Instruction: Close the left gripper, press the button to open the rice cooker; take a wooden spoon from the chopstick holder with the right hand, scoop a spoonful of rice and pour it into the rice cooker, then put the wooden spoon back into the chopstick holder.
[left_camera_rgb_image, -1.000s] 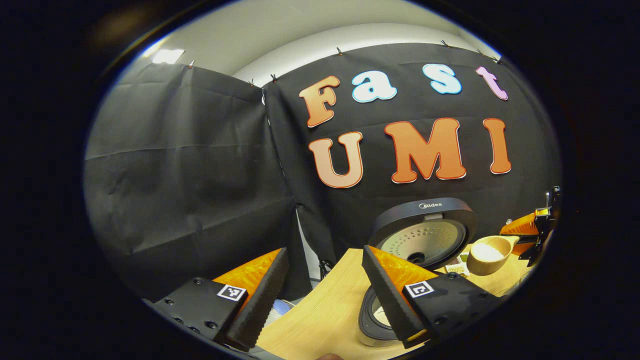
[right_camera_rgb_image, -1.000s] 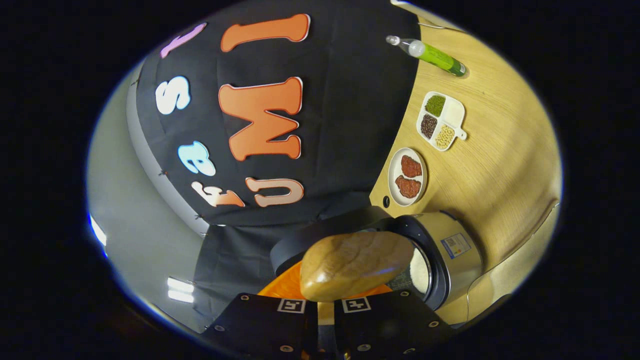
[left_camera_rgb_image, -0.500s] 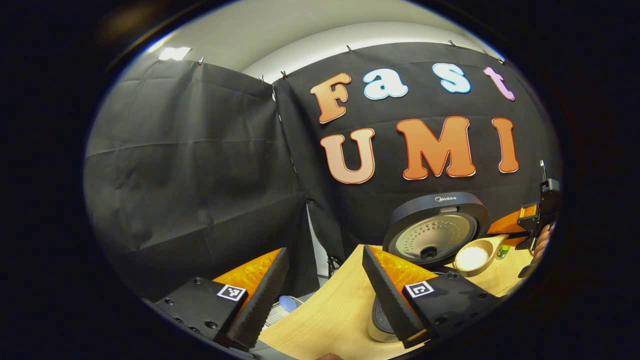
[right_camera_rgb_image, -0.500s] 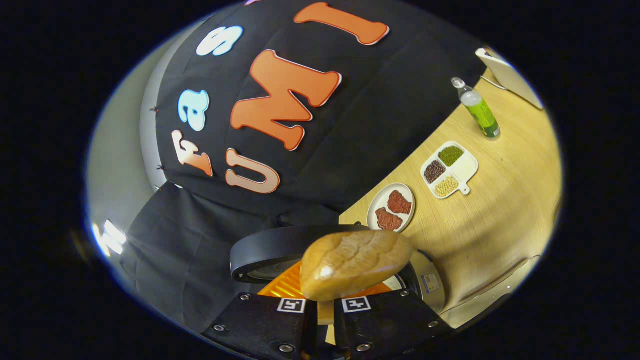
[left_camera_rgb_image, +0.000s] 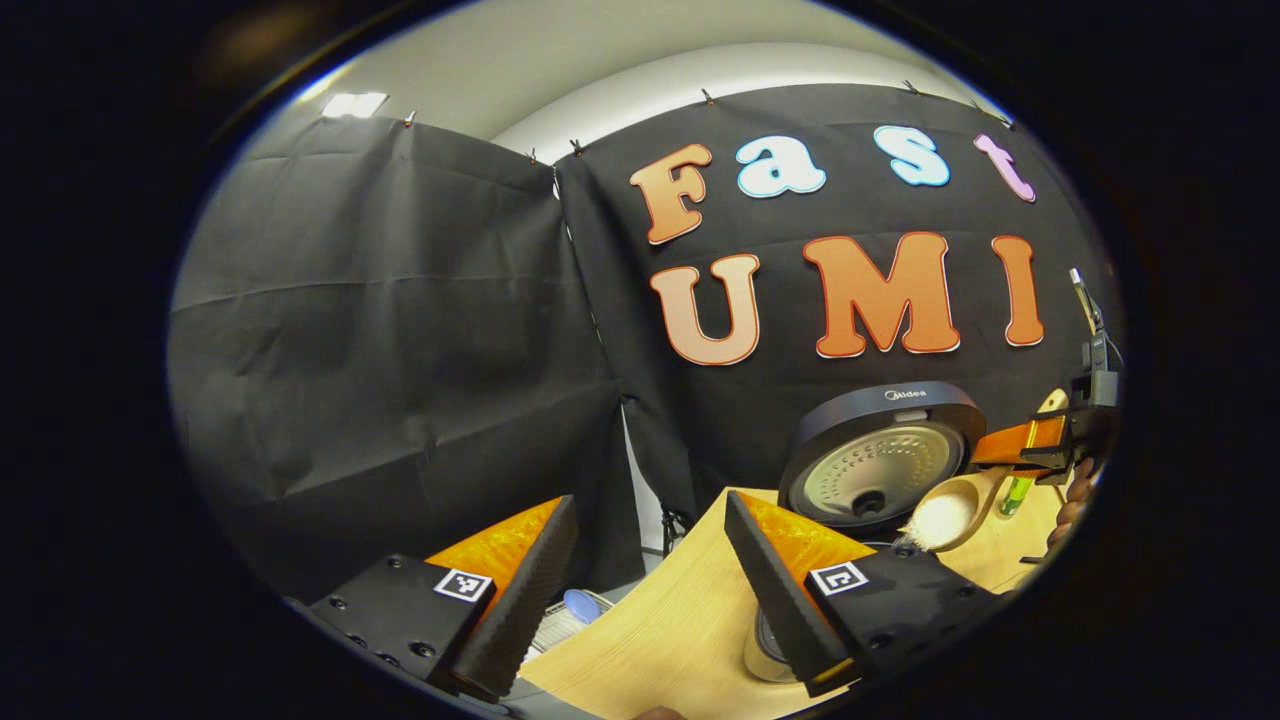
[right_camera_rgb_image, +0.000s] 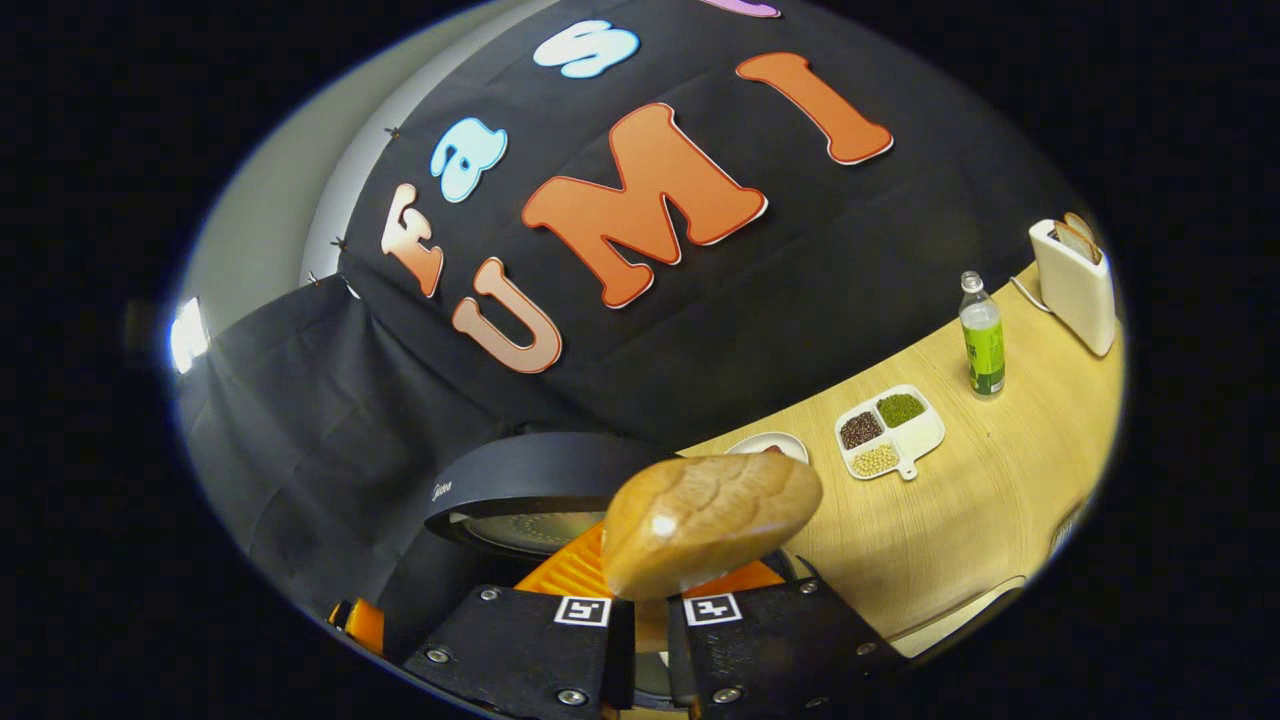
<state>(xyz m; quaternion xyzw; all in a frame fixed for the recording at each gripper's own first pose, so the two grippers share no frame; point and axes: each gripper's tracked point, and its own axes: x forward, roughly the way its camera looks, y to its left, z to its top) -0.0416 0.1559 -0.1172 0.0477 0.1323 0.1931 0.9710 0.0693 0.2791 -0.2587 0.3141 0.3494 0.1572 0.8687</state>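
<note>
The rice cooker (left_camera_rgb_image: 880, 455) stands on the table with its dark round lid (right_camera_rgb_image: 530, 475) raised. My left gripper (left_camera_rgb_image: 650, 610) is open and holds nothing, short of the cooker and to its left. My right gripper (right_camera_rgb_image: 650, 605) is shut on the handle of the wooden spoon (right_camera_rgb_image: 710, 520), whose rounded back faces the camera. In the left gripper view the right gripper (left_camera_rgb_image: 1040, 440) holds the wooden spoon (left_camera_rgb_image: 950, 510) tilted bowl-down over the cooker's pot, and white rice (left_camera_rgb_image: 930, 520) slides toward its low rim. The pot's inside is hidden behind my left gripper's finger.
On the wooden table (right_camera_rgb_image: 960, 530) to the cooker's right are a plate of meat (right_camera_rgb_image: 765, 442), a divided dish of beans (right_camera_rgb_image: 890, 432), a green bottle (right_camera_rgb_image: 983, 345) and a white toaster (right_camera_rgb_image: 1075, 275). A hand (left_camera_rgb_image: 1075, 500) holds the right gripper.
The right gripper has rolled and risen, tipping the spoon's bowl down over the pot, and the rice has slid to its rim. The left gripper stayed open and drifted slightly left.
</note>
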